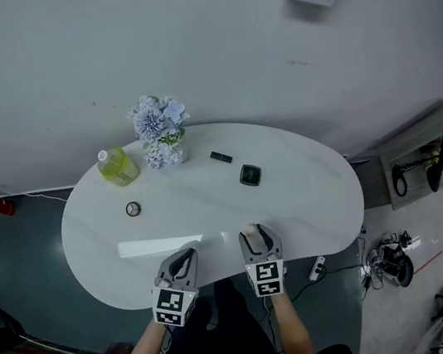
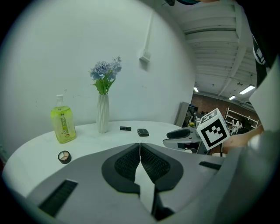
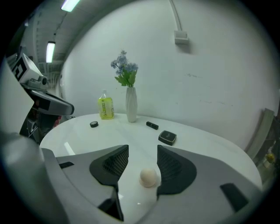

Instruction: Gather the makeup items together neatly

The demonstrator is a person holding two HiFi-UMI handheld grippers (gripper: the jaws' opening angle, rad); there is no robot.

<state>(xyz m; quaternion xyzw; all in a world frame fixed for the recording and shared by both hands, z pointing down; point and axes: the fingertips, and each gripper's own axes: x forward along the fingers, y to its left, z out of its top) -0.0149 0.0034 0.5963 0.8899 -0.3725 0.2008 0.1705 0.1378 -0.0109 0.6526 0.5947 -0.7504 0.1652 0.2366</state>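
Table (image 1: pixel 309 199): right gripper view best shows sponge (image 3: pixel 148 177), perhaps loose, between spread fingers (image 3: pixel 111 168); left fingers (image 2: pixel 127 164) closed.

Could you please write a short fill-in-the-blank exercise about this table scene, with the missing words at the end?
1. The vase holds ____ flowers.
2. The fingers of the left gripper are ____, with nothing between them.
3. The beige sponge lies on the table between the fingers of the right gripper, which are ____.
Missing words: blue; closed; open.
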